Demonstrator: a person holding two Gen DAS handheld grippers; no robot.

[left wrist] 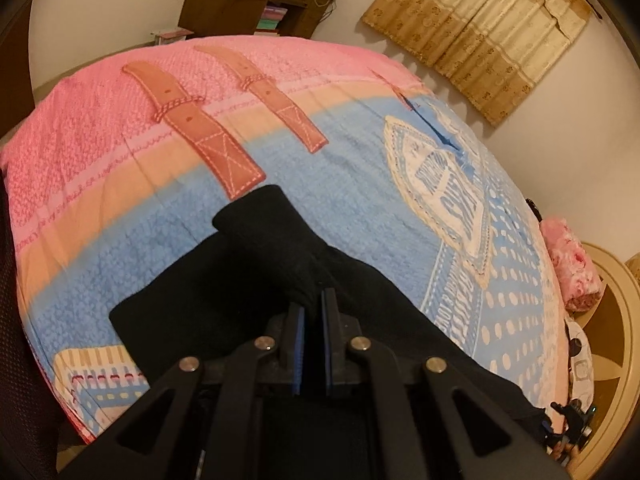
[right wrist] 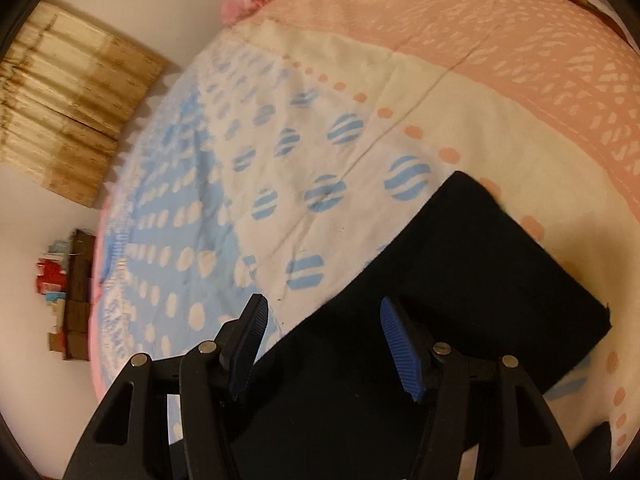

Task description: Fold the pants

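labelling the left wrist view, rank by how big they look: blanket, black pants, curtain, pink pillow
1. blanket
2. pants, though they lie nearest the camera, which enlarges them
3. curtain
4. pillow

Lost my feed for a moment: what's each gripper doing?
Left gripper: shut on the black pants.
Right gripper: open above the pants, gripping nothing.

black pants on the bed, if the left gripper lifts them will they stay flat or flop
Probably flop: the black pants bunch into a soft ridge where the left gripper pinches them. They look thick and fuzzy, so likely grippy against the patterned blanket, dragging rather than sliding.
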